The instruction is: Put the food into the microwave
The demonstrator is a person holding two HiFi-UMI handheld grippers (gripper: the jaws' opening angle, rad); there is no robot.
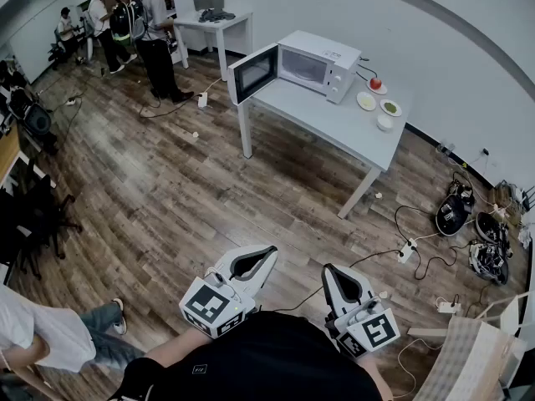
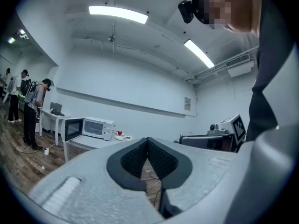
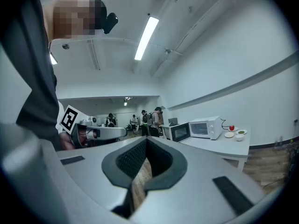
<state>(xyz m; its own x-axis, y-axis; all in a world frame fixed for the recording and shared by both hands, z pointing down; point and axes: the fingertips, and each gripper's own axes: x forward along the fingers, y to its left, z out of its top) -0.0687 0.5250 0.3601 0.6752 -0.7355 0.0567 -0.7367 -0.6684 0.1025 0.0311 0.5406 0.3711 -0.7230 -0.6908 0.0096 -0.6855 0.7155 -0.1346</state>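
A white microwave stands on a grey table far ahead, its door swung open to the left. Right of it lie a red fruit on a plate, a pale plate, a plate with something green and a white bowl. My left gripper and right gripper are held level close to my body, both shut and empty, well short of the table. The microwave appears small in the left gripper view, and the red fruit shows in the right gripper view.
Several people stand at the back left near a white table. Cables, a power strip and helmets lie on the wooden floor to the right. Black chairs stand at the left, and a person's leg shows at the lower left.
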